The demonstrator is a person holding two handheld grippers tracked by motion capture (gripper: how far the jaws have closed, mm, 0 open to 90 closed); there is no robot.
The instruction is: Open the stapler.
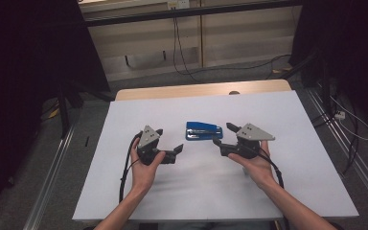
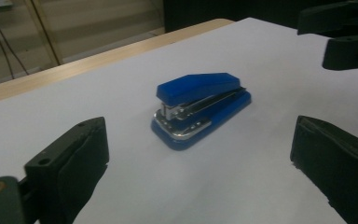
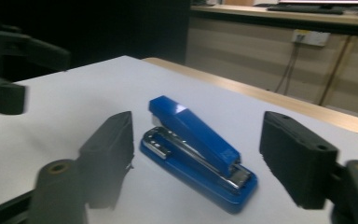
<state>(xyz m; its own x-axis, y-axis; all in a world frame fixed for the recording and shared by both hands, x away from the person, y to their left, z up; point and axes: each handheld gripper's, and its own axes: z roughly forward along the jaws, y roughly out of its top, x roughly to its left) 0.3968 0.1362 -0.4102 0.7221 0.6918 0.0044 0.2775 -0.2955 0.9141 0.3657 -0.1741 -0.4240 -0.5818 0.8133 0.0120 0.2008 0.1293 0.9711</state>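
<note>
A blue stapler (image 1: 203, 130) lies flat near the middle of the white table top (image 1: 206, 191), lengthwise left to right. My left gripper (image 1: 168, 140) is just left of it, held in a hand, jaws wide open and pointing at it. In the left gripper view the stapler (image 2: 200, 107) sits ahead of the open jaws of the left gripper (image 2: 200, 154). My right gripper (image 1: 223, 134) is at the stapler's right end, open. In the right gripper view the stapler (image 3: 196, 149) lies between the jaws of the right gripper (image 3: 200, 135), and a gap shows at each pad.
The table's wooden far edge (image 1: 201, 89) runs behind the white top. Cables (image 1: 179, 48) trail over the floor beyond it and at the right. Dark curtains stand on both sides. Metal rails (image 1: 52, 167) run along the floor beside the table.
</note>
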